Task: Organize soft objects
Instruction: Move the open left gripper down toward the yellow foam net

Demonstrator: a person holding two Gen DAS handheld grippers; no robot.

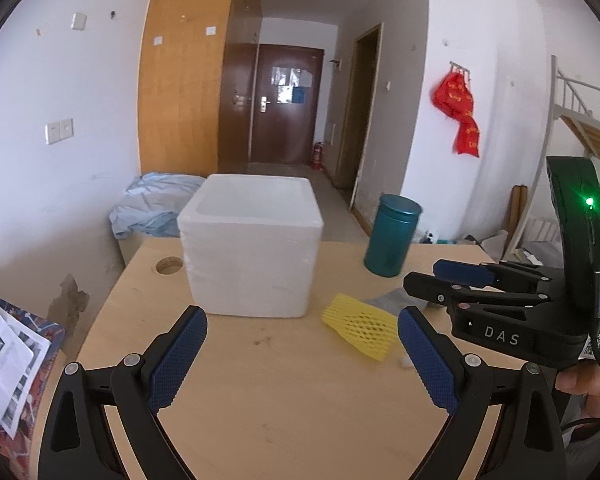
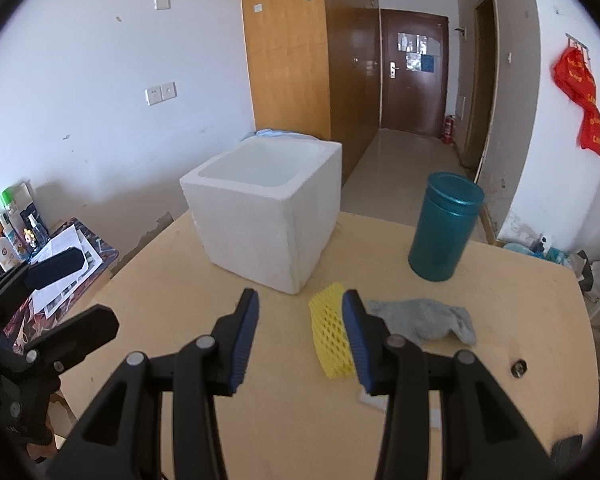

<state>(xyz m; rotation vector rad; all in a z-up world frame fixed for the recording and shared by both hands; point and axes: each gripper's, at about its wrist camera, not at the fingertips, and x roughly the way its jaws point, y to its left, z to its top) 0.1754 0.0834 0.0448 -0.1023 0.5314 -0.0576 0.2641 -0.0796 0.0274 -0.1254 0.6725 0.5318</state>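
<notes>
An open white foam box (image 1: 252,248) (image 2: 268,216) stands on the wooden table (image 1: 280,400). To its right on the table lie a yellow foam net sleeve (image 1: 360,328) (image 2: 330,332) and a crumpled grey sock (image 2: 428,320) (image 1: 388,300). My left gripper (image 1: 304,356) (image 2: 76,292) hovers open in front of the box, nothing between its blue pads. My right gripper (image 2: 300,332) (image 1: 428,276) is open too and holds nothing. Its right finger (image 2: 356,336) covers part of the net sleeve, which lies beyond it.
A teal lidded can (image 1: 392,236) (image 2: 444,228) stands upright behind the sock. The table has a round hole (image 1: 169,266) left of the box. Papers (image 1: 4,356) and bottles (image 2: 8,232) sit on a lower surface to the left. Blue cloth (image 1: 156,204) lies behind the box.
</notes>
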